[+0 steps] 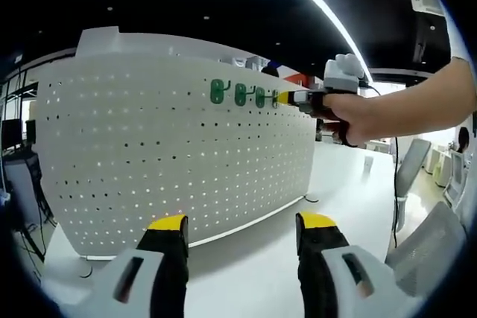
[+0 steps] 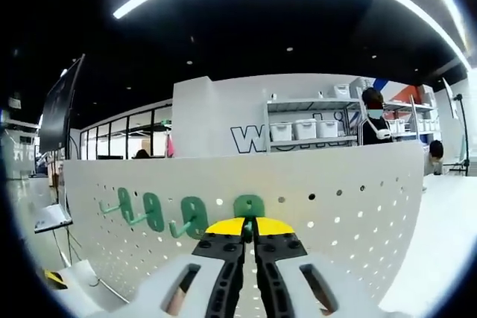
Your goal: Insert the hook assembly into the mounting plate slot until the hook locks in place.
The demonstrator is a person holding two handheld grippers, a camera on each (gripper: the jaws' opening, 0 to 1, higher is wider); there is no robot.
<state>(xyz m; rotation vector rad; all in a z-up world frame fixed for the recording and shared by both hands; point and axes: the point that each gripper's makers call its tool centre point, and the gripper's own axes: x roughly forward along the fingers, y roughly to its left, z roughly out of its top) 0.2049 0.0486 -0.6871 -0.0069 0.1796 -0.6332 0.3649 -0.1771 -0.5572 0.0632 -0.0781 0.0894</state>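
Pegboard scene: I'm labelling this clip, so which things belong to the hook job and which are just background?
Job:
- white pegboard
- green hooks already hung in a row
- green hook at the right gripper, shut on it
- left gripper, open, held back from the board

Background:
- shelf of storage bins
- chairs
- monitor

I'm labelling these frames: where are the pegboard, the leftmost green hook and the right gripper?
pegboard point(image 1: 164, 154), left gripper view, bare face
leftmost green hook point(image 1: 217, 91), left gripper view, backplate
right gripper point(image 1: 285, 97), left gripper view, yellow tips
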